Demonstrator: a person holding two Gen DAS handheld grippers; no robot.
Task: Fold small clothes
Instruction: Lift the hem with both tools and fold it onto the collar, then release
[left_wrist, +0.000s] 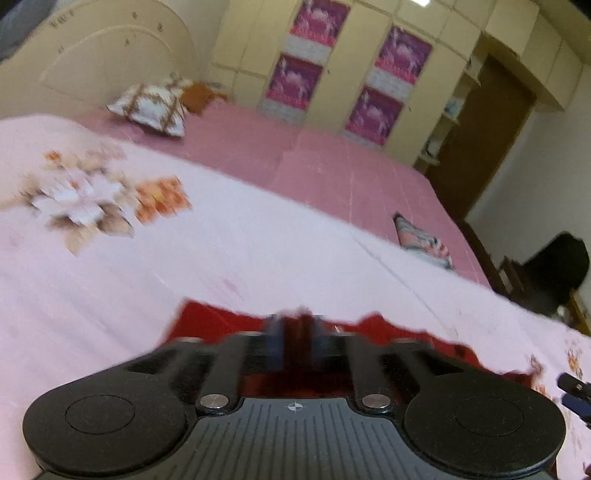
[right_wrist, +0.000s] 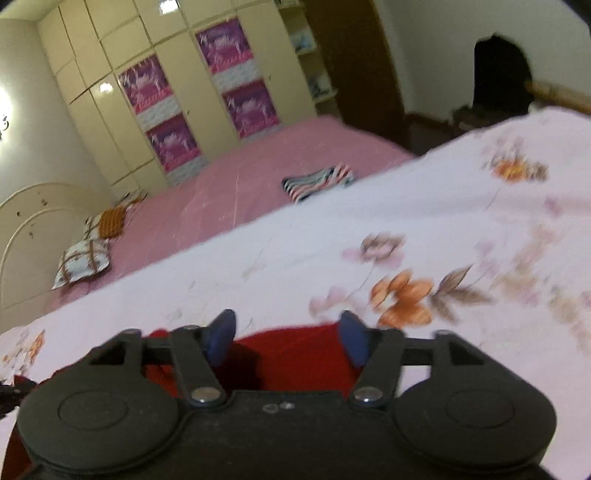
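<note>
A red garment lies on the pale pink floral bedsheet right under both grippers. My left gripper has its blue fingers close together with red cloth between them. In the right wrist view the red garment lies between the fingers of my right gripper, which is open, with its blue fingertips spread wide over the cloth. The tip of the right gripper shows at the right edge of the left wrist view.
A striped folded cloth lies on the darker pink sheet further back. Pillows sit by the cream headboard. A cream wardrobe with purple panels stands behind the bed. A brown door is at right.
</note>
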